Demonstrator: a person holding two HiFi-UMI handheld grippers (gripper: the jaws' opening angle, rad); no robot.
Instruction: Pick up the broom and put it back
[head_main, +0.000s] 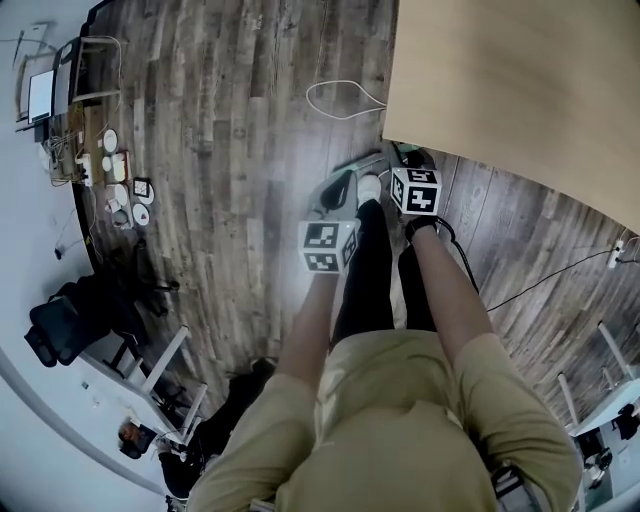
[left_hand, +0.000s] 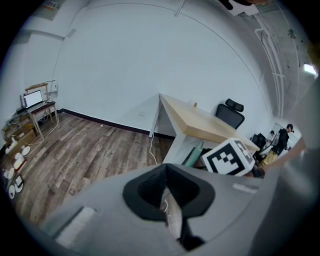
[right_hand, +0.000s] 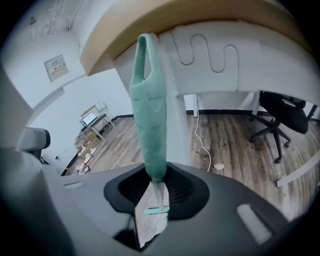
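Nearest my lens is the grey body of the right gripper (right_hand: 156, 180), and its fingers are closed on the teal grip of the broom (right_hand: 149, 115), which rises from between them toward 12 o'clock. The broom's hanging loop (right_hand: 145, 55) ends right by the edge of the wooden table (right_hand: 210, 17). Through the slot below the jaws, toward 6 o'clock, I see the thin shaft running down to a short teal bar that I take for the head, so the broom stands roughly upright beside the white table leg (right_hand: 172, 125). The left gripper (left_hand: 167, 170) has its fingers drawn together on nothing, only floor showing through the slit, and the other gripper's marker cube (left_hand: 227, 157) sits at its 3 o'clock. I judge the broom light and stiff but long, so the far end will swing if I tilt it quickly. The moulded grip looks ribbed and unlikely to slip, and low on that sleeve, where it is clamped now, is the sensible place to hold. The empty gripper could steady the bare shaft lower down. As for containers, the head view shows a grey, green-edged shape (head_main: 340, 188) on the floor at 12 o'clock from the person's legs; it may be a dustpan, and I cannot tell whether anything lies in it
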